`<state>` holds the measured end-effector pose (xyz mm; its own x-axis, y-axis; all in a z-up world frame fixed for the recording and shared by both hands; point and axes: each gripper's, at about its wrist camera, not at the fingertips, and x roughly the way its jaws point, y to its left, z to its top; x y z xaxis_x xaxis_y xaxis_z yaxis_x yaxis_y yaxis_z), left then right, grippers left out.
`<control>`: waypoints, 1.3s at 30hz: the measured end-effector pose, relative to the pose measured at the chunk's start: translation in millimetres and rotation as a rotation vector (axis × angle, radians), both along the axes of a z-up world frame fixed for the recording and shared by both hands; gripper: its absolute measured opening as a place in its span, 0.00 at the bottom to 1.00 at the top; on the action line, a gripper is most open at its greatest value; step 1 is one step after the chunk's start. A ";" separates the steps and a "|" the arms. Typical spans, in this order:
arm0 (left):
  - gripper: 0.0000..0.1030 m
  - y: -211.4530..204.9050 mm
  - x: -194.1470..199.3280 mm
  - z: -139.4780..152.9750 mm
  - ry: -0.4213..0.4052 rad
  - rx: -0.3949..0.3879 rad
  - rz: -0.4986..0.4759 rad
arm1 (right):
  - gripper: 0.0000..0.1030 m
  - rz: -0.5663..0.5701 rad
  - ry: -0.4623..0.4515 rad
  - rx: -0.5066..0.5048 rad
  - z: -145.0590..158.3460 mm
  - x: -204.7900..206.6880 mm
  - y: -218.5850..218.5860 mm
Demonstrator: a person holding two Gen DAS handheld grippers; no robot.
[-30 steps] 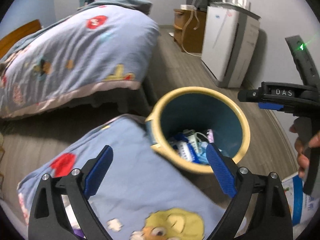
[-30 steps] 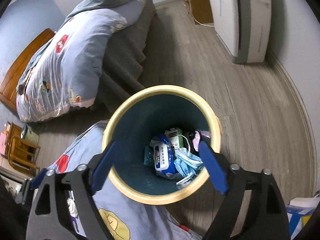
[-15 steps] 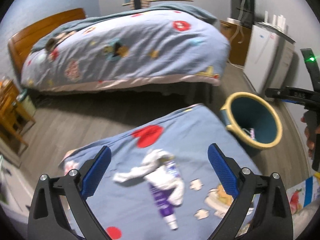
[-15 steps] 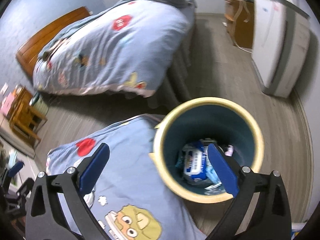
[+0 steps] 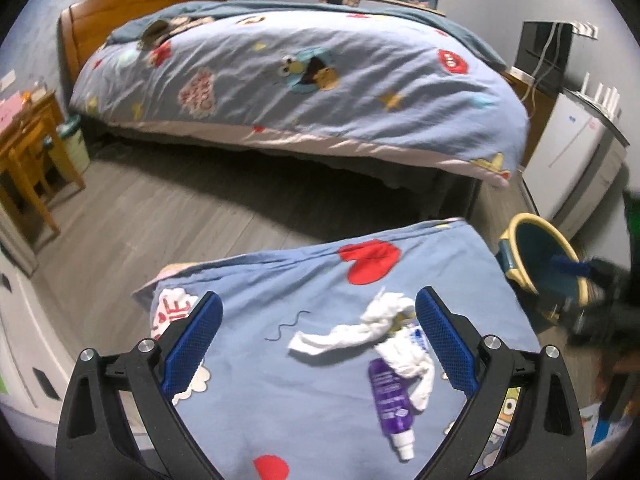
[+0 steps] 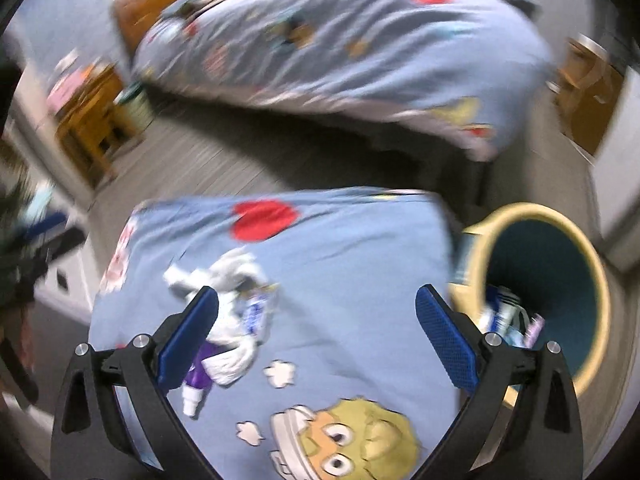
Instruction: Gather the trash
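Crumpled white tissues (image 5: 372, 330) and a purple bottle (image 5: 390, 400) with a white cap lie on a blue cartoon-print cloth (image 5: 304, 380) covering a low surface. My left gripper (image 5: 318, 342) is open and empty, above the cloth just left of the tissues. The yellow-rimmed teal bin (image 5: 540, 260) stands at the cloth's right edge and holds wrappers (image 6: 508, 318). My right gripper (image 6: 318, 332) is open and empty over the cloth; the tissues (image 6: 230, 280) and bottle (image 6: 200, 380) sit by its left finger, the bin (image 6: 552, 280) by its right.
A bed with a blue cartoon duvet (image 5: 300, 80) fills the back. A wooden table (image 5: 24, 152) stands at left, a white appliance (image 5: 576, 160) at right by the wall. Grey wood floor (image 5: 160, 232) lies between the bed and the cloth. The right wrist view is motion-blurred.
Both grippers swung left, away from the bin and over the cloth. The tissues and purple bottle came into view. Both grippers stayed open.
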<state>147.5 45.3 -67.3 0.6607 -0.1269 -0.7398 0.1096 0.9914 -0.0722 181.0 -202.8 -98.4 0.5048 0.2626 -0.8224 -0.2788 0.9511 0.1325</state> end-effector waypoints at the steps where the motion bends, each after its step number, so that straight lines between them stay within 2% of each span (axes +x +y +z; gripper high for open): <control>1: 0.93 3.6 4.0 -3.4 0.008 -0.003 0.005 | 0.94 0.034 0.006 -0.019 -6.3 0.5 11.7; 3: 0.93 8.0 10.0 -7.8 0.014 0.005 0.013 | 0.94 0.112 0.026 -0.068 -22.1 1.1 37.6; 9: 0.93 20.0 25.5 -16.6 0.025 0.019 0.033 | 0.94 0.230 0.082 -0.104 -52.0 0.0 71.9; 12: 0.93 23.0 30.9 -19.2 0.028 0.026 0.038 | 0.87 0.268 0.108 -0.131 -65.1 2.1 79.3; 14: 0.93 24.3 34.1 -21.3 0.034 0.025 0.041 | 0.76 0.283 0.137 -0.149 -74.3 3.2 81.1; 15: 0.93 24.6 35.3 -22.0 0.035 0.026 0.041 | 0.74 0.291 0.157 -0.158 -79.7 3.8 81.7; 17: 0.93 23.5 37.7 -22.8 0.034 0.030 0.039 | 0.61 0.301 0.189 -0.174 -88.3 4.8 83.3; 21: 0.93 21.1 40.9 -25.0 0.036 0.036 0.036 | 0.47 0.324 0.241 -0.195 -103.8 5.1 84.5; 23: 0.93 19.0 42.7 -27.0 0.041 0.042 0.034 | 0.31 0.344 0.250 -0.204 -108.2 4.4 87.3; 26: 0.93 15.6 45.9 -31.7 0.054 0.047 0.027 | 0.14 0.365 0.267 -0.191 -106.6 4.0 89.0; 29: 0.93 8.2 49.5 -40.8 0.077 0.065 0.009 | 0.06 0.348 0.275 -0.136 -96.2 7.9 80.7; 32: 0.93 -0.7 53.3 -50.9 0.105 0.077 -0.016 | 0.02 0.304 0.271 -0.076 -84.0 15.4 64.3; 36: 0.93 -13.5 57.1 -62.5 0.132 0.082 -0.045 | 0.02 0.217 0.257 -0.022 -71.8 28.9 40.3; 39: 0.93 -23.3 59.6 -72.5 0.158 0.115 -0.077 | 0.02 0.182 0.261 0.010 -69.9 36.0 24.3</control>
